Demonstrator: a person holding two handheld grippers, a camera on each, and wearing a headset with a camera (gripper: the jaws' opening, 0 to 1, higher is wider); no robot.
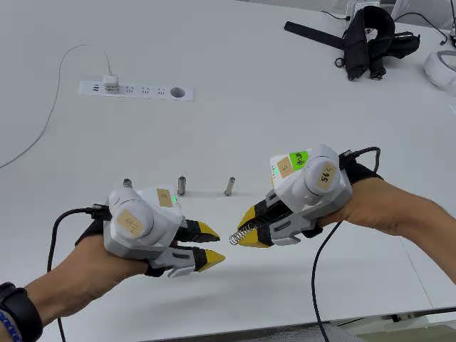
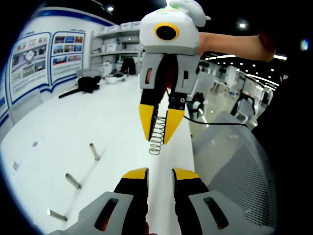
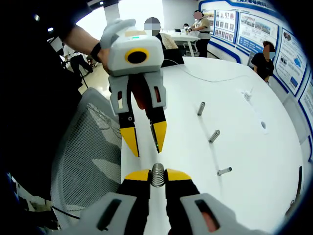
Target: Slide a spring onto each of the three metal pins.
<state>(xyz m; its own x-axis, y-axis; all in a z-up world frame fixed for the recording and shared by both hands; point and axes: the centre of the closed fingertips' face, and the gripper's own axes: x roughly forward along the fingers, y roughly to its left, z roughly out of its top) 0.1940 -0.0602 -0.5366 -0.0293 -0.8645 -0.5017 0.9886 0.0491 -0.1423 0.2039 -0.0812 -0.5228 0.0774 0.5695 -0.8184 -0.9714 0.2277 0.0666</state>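
My right tongs (image 1: pixel 244 231) pinch the small coiled steel spring (image 1: pixel 236 234) on my side of the three upright grey metal pins (image 1: pixel 182 185); I reckon my empty, parted left tongs (image 1: pixel 216 244) should steady its free end.

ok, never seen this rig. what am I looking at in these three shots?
No robot: a person holds a two-jaw gripper in each hand. The head view comes from a headset camera looking down at the table. The two round views come from a camera riding on each gripper, looking along its jaws. On the table stand three pins, with a power strip farther back. The right gripper pinches a spring; the left gripper is open and holds nothing.
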